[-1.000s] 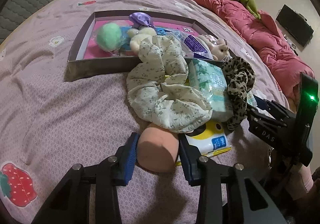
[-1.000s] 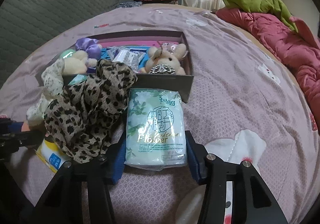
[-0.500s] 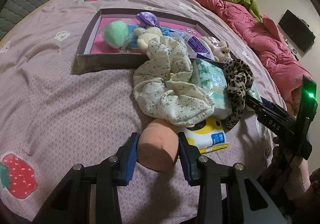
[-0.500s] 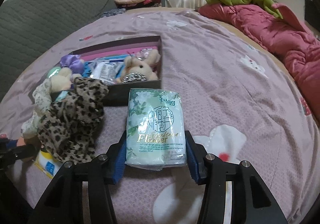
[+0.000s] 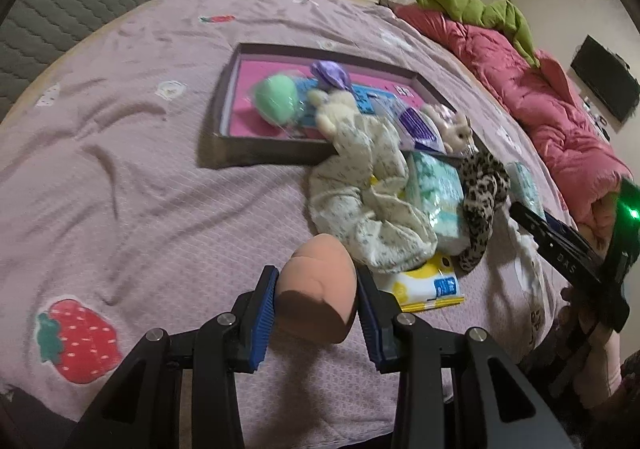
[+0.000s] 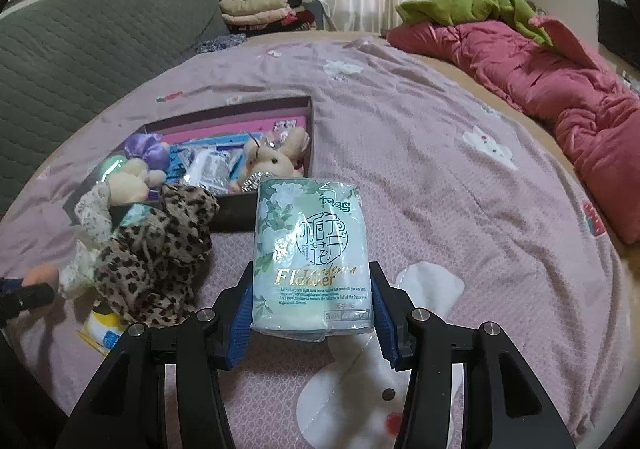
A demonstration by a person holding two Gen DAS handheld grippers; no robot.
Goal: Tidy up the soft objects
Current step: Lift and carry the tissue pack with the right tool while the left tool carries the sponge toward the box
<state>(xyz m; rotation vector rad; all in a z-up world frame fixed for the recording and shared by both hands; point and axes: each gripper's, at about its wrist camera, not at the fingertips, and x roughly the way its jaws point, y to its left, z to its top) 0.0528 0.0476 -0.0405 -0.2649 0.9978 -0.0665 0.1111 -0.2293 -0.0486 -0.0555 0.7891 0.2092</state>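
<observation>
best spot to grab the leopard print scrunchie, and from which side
Pinch the raised upper loop of the leopard print scrunchie from above. It is bunched and draped over a tissue pack, touching the floral scrunchie, so its lower folds are crowded while its top stands clear.

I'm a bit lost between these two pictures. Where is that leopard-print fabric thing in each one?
Left wrist view: the leopard-print scrunchie lies right of centre, draped beside a green tissue pack, near the box's right corner.
Right wrist view: the same scrunchie sits at lower left, in front of the box, left of the held tissue pack.
Shared landmark: the dark box with the pink bottom, just behind the scrunchie.
</observation>
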